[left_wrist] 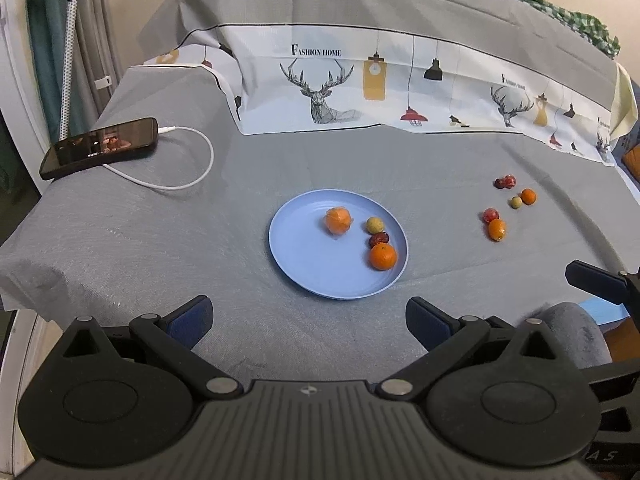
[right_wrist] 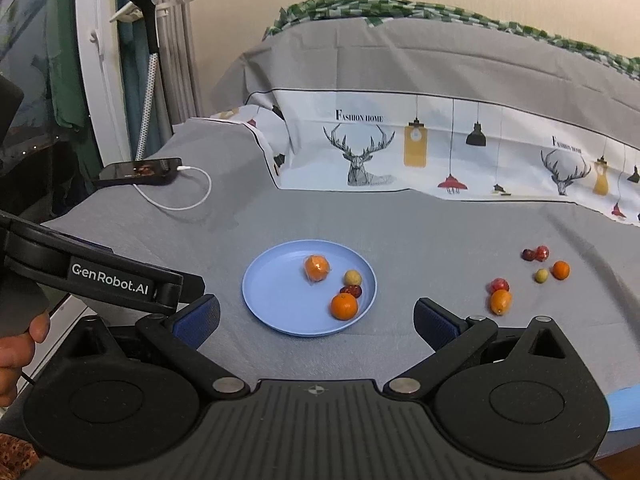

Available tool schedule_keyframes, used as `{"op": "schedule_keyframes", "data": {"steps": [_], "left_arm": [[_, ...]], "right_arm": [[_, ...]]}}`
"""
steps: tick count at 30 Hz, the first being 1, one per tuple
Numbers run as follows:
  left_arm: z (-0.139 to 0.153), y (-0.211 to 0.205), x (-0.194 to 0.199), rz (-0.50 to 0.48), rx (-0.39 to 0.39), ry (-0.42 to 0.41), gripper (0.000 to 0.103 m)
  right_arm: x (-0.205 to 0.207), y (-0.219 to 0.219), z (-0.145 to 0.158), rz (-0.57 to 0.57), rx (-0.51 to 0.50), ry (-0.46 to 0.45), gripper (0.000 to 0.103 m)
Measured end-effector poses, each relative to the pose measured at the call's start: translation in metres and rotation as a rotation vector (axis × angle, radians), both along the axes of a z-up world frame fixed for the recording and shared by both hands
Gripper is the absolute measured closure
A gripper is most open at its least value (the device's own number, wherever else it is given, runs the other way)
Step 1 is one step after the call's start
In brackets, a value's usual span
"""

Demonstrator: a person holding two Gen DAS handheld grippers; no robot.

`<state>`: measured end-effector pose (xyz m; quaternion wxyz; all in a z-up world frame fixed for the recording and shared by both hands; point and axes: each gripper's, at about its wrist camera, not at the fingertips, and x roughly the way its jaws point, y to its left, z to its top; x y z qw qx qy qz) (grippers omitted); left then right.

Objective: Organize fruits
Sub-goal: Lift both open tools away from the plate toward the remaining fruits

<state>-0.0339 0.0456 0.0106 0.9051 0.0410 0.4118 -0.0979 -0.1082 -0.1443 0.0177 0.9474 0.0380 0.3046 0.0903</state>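
A blue plate [left_wrist: 304,264] [right_wrist: 272,304] sits mid-table and holds a wrapped orange [left_wrist: 338,220] [right_wrist: 317,268], a yellow-green fruit [left_wrist: 375,224] [right_wrist: 352,278], a dark red fruit [left_wrist: 378,239] [right_wrist: 351,290] and an orange [left_wrist: 382,256] [right_wrist: 343,306]. Several loose fruits lie to its right: an orange one [left_wrist: 497,229] [right_wrist: 500,301], a red one [left_wrist: 490,215] [right_wrist: 499,284], a small orange [left_wrist: 528,196] [right_wrist: 561,269], a yellow-green one [left_wrist: 515,202] [right_wrist: 541,275] and red ones [left_wrist: 505,181] [right_wrist: 536,253]. My left gripper [left_wrist: 308,320] and right gripper [right_wrist: 316,324] are open and empty, near the plate's front edge.
A phone [left_wrist: 100,147] [right_wrist: 140,171] with a white cable [left_wrist: 188,160] lies at the far left. A printed cloth [left_wrist: 400,84] [right_wrist: 440,148] drapes over a raised back. The left gripper's body [right_wrist: 108,276] shows at the left of the right wrist view. The table edge runs along the left.
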Motion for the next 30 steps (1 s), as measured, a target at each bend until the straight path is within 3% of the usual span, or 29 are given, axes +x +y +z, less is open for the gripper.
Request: {"op": "schedule_keyframes", "data": {"steps": [13, 25, 30], "left_arm": [[0.008, 0.006, -0.013, 0.02, -0.009, -0.023, 0.001], [-0.004, -0.015, -0.007, 0.015, 0.066, 0.011, 0.001], [-0.009, -0.033, 0.006, 0.008, 0.091, 0.039, 0.0]], "right_arm": [[-0.011, -0.002, 0.003, -0.018, 0.022, -0.024, 0.001], [-0.004, -0.026, -0.016, -0.082, 0.11, 0.024, 0.001], [0.002, -0.052, -0.021, -0.169, 0.14, 0.02, 0.001]]}}
